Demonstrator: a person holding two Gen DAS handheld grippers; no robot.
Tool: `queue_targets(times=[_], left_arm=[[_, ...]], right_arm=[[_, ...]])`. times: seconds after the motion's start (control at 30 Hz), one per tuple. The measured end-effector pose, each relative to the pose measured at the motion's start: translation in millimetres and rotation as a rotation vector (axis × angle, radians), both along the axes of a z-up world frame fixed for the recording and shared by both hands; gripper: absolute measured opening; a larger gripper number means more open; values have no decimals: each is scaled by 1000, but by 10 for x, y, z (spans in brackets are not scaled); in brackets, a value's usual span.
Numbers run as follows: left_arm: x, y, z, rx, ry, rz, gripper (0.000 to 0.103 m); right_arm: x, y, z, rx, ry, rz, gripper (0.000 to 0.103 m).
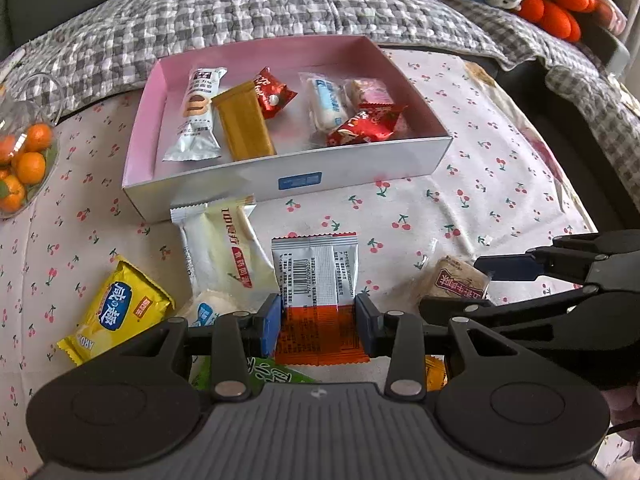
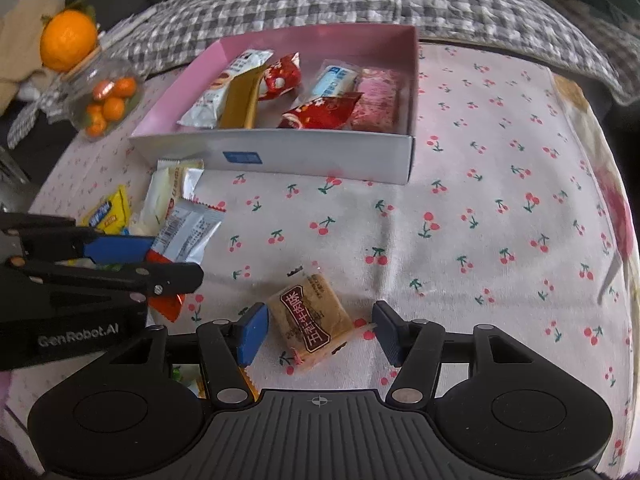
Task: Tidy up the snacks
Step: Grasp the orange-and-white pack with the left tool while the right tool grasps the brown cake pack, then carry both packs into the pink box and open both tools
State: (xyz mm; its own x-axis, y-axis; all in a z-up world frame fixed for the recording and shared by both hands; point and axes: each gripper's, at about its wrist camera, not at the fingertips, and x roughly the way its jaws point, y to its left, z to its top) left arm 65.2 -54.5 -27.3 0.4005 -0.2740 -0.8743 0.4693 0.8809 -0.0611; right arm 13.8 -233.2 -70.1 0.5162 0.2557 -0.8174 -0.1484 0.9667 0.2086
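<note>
A pink-lined white box (image 1: 352, 166) (image 2: 320, 158) holds several wrapped snacks. My left gripper (image 1: 318, 324) has its blue pads against both sides of a silver and orange snack packet (image 1: 316, 276), seen also in the right wrist view (image 2: 188, 232). My right gripper (image 2: 318, 332) is open around a brown beef-jerky packet (image 2: 310, 316) lying on the cloth, pads apart from it; the packet also shows in the left wrist view (image 1: 456, 284). A cream packet (image 1: 224, 244), a yellow packet (image 1: 120, 308) and a white-blue one (image 1: 208, 308) lie loose by the box.
A clear jar of small oranges (image 1: 24, 160) (image 2: 108, 100) stands left of the box, with an orange (image 2: 68, 44) behind it. The cherry-print cloth (image 2: 500, 220) covers the table. A checked quilt (image 1: 280, 4) lies behind. A green packet (image 1: 280, 374) lies under my left gripper.
</note>
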Motion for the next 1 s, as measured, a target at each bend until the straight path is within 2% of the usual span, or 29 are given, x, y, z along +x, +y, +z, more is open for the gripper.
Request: queue_targets(times=[0.03, 0.13, 0.37, 0.73, 1.0], left_arm=[[-4, 4, -1, 0, 0, 1, 36], [-8, 12, 4, 0, 0, 3, 36], [-18, 21, 37, -8, -7, 5, 36], [-54, 83, 186, -48, -54, 10, 36], [93, 162, 368, -82, -107, 40, 36]], right_arm=[[-3, 20, 6, -12, -9, 12, 40], [8, 35, 31, -3, -2, 19, 35], [-18, 36, 86, 8, 10, 5, 34], [-15, -58, 335, 68, -42, -59, 34], [91, -172, 525, 149, -62, -169, 34]])
